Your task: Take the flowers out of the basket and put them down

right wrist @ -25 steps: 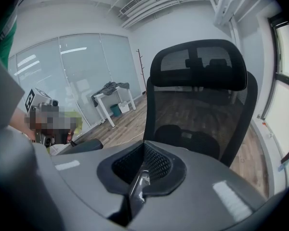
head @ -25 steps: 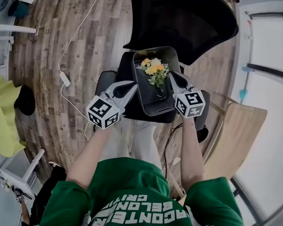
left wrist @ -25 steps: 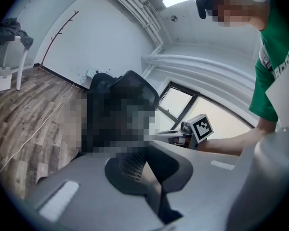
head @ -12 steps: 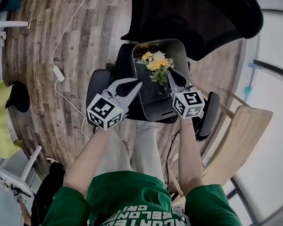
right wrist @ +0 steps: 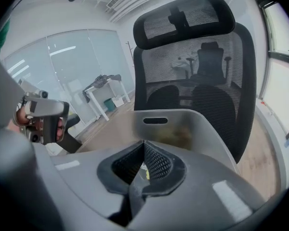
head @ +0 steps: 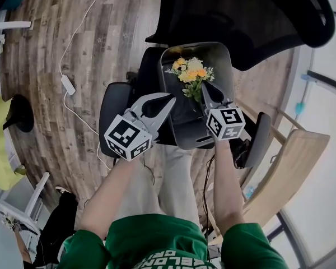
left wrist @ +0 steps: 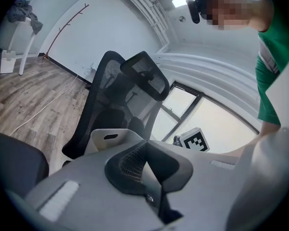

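One small bunch of yellow, orange and white flowers (head: 191, 70) with green stems is laid inside the grey rectangular plastic basket (head: 228, 74), blossoms toward the end wall at the top of the head view. The basket is stood on the seat of the black mesh office chair (head: 241, 15), upper centre of the frame, so its open top is easily reached from above. The right gripper (head: 204, 86) is pointed down at the stems from the basket's right side. Its jaws are closed together. A yellow-green sliver is seen at their seam, but no stem is judged to be pinched. The left gripper (head: 169, 98) is kept at the basket's left wall, jaws likewise closed on nothing, probably to steady the basket. The right jaws would have to be parted before the stems can be taken.
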Demonstrator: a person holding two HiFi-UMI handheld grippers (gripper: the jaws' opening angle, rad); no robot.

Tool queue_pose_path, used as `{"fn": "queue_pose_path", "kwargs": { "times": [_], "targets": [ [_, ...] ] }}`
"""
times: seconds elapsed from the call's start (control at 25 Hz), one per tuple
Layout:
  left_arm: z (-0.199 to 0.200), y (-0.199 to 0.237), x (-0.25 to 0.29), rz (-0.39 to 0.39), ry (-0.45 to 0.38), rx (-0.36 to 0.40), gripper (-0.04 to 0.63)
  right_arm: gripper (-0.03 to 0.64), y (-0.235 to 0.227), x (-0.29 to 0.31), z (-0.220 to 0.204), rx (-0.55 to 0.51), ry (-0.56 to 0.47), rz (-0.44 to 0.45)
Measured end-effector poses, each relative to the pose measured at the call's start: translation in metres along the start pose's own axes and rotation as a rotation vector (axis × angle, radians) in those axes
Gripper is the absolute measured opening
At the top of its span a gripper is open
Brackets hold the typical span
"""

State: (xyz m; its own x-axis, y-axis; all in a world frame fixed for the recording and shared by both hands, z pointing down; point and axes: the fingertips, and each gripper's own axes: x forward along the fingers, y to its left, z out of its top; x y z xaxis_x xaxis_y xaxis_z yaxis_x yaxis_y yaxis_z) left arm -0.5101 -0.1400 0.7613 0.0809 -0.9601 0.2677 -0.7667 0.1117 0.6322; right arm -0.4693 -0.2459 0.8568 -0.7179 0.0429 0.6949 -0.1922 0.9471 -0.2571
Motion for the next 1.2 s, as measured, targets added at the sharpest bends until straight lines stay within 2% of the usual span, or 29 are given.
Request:
{"fn": "queue_pose_path", "kwargs": {
  "times": [0.4,0.48,0.64,0.8,0.92,1.0,1.2],
  "targets": [
    [-0.018,0.01,0.017,-0.01,0.045,-0.017,0.017,0.008,-0.04,0.031,-0.042,0.055,0.073,-0.089],
    [-0.019,0.009,0.02,-0.019,0.056,-0.028,0.017,0.134,-0.045,0.036,-0.05,0.068,0.092,-0.096],
    [-0.021,0.006,0.027,-0.04,0.076,-0.028,0.017,0.234,-0.057,0.045,-0.069,0.093,0.146,-0.119],
    [-0.024,0.006,0.03,-0.037,0.087,-0.029,0.017,0.377,-0.059,0.058,-0.092,0.133,0.22,-0.087],
    [-0.025,0.007,0.034,-0.032,0.088,-0.03,0.017,0.455,-0.064,0.069,-0.107,0.133,0.262,-0.083],
    [-0.026,0.007,0.036,-0.032,0.092,-0.029,0.017,0.484,-0.067,0.075,-0.116,0.126,0.288,-0.083],
    [-0.028,0.008,0.039,-0.023,0.099,-0.029,0.017,0.49,-0.07,0.09,-0.133,0.118,0.337,-0.062]
  ]
}}
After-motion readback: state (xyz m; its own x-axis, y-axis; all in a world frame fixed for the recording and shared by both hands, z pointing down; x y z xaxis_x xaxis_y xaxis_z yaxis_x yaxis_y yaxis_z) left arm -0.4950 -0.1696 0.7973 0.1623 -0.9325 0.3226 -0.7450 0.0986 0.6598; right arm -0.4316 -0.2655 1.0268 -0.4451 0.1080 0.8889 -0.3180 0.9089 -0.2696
